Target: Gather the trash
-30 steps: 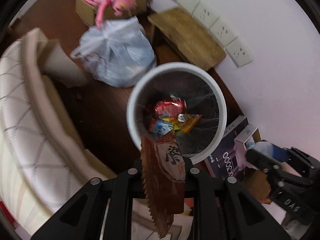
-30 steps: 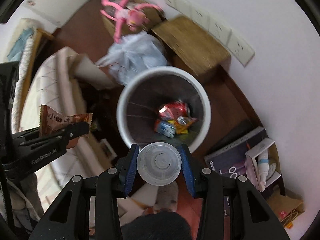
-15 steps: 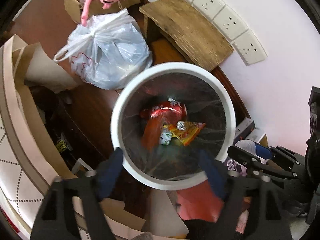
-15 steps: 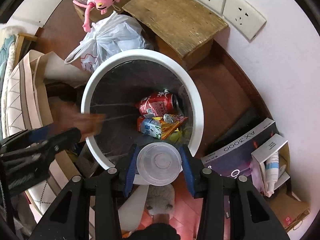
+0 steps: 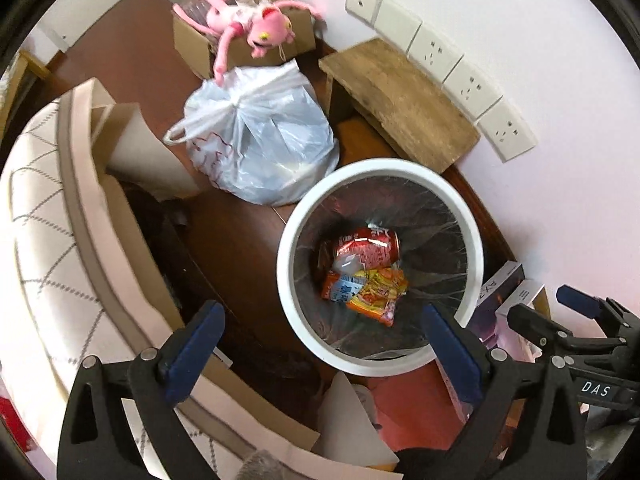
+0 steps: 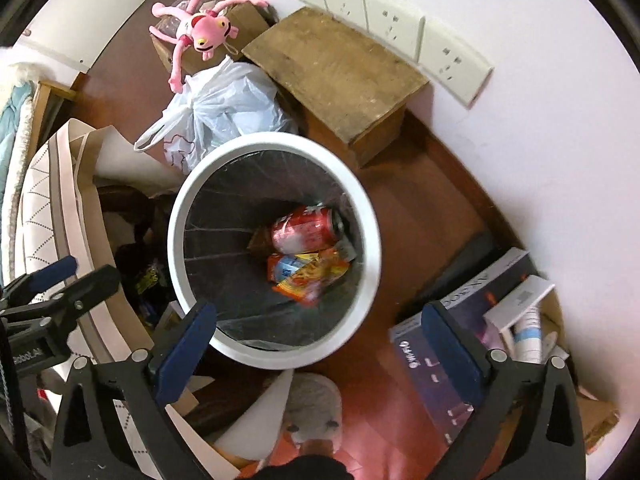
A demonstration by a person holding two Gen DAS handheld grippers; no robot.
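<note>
Item: round white plastic waste bin with clear liner [image 5: 282,280], standing on the dark wood floor [image 5: 236,224], directly below and ahead of both tools.
Contents: crushed red drink can [image 6: 306,230] lying crosswise; orange snack wrappers [image 5: 376,292] beside it.
Left gripper [image 5: 320,354]: fingers wide, holding nothing.
Right gripper [image 6: 318,354]: fingers wide, holding nothing; judged slightly nearer the bin mouth.

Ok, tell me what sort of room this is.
Probably a lived-in room at home, perhaps a bedroom: a pink plush toy on a cardboard box, a white trash bin on wood flooring, wall sockets.
</note>
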